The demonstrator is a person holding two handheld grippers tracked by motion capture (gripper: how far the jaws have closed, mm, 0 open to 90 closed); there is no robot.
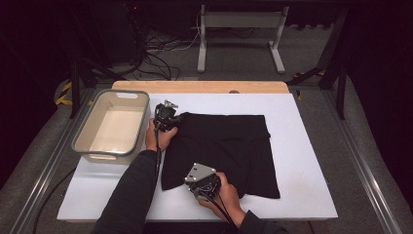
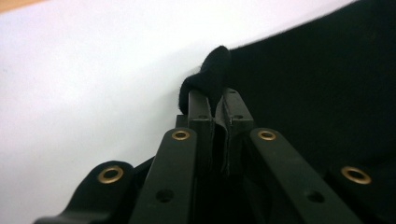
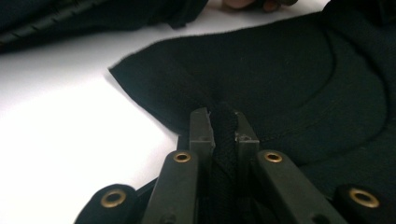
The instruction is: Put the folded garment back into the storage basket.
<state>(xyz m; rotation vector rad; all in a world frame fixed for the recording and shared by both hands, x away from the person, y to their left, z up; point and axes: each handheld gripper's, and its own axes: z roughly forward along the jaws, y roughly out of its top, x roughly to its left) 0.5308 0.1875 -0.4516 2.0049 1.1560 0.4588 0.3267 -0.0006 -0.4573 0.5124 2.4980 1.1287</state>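
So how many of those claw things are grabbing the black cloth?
2. The left claw pinches the black cloth at its far left corner; the right claw pinches its near edge, closer to the person.

- Cloth (image 1: pixel 221 148): plain black, no pattern, in my care.
- My left tool (image 1: pixel 166 117): black, with brass-coloured rivets.
- My right tool (image 1: pixel 203 183): black, with brass-coloured rivets and a grey plate on top.
- Counter (image 1: pixel 302 161): white top, with a light wood strip along the far edge.
- Bin (image 1: pixel 113 126): cream inside, grey rim.
- My sleeves (image 1: pixel 129 200): dark.
- Floor (image 1: pixel 234 68): grey.
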